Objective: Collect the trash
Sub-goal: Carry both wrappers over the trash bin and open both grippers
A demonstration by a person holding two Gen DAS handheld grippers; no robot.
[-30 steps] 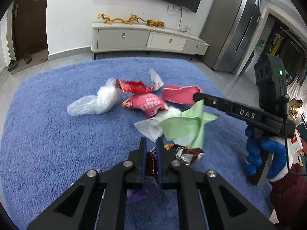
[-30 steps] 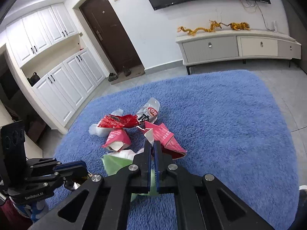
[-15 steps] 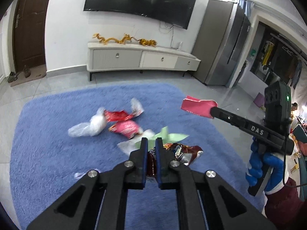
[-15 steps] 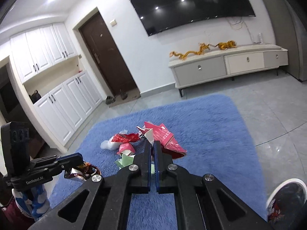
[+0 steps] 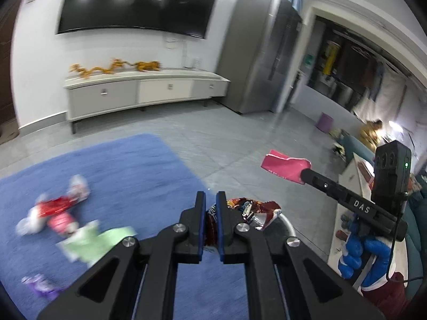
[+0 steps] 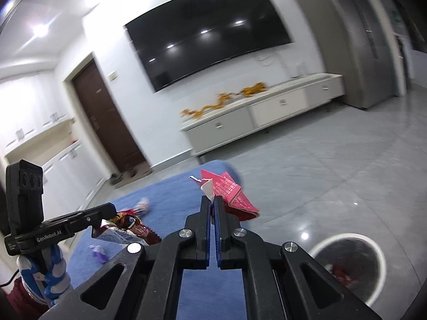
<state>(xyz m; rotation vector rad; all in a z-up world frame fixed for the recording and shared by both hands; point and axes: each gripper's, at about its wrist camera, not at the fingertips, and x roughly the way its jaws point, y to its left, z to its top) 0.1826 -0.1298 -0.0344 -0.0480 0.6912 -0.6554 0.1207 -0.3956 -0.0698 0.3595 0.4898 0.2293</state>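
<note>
1. Left wrist view, gripper: left gripper has its blue-padded fingers pinched on a dark red snack wrapper, which is crumpled and sticks out to the right of the fingertips, lifted off the floor.
2. Left wrist view, other hand: right gripper, held in a blue-gloved hand, clamps a pink carton piece at its tip, up in the air over the grey tiled floor.
3. Left wrist view, litter on the blue rug: red wrapper, pink packet, pale green paper and small purple wrapper, all blurred and grouped at the left. A white bin rim shows just under the held snack wrapper.
4. Left wrist view, background: wall television, low white cabinet with gold dragon ornaments, grey refrigerator.
5. Right wrist view, gripper: right gripper fingers are pressed together on the pink carton piece, which stands up beyond the tips.
6. Right wrist view, other hand: left gripper at left grips the snack wrapper above the rug.
7. Right wrist view, bin: round white-rimmed waste bin stands on the tiles at lower right, below and to the right of the carton piece, with red trash inside.
</note>
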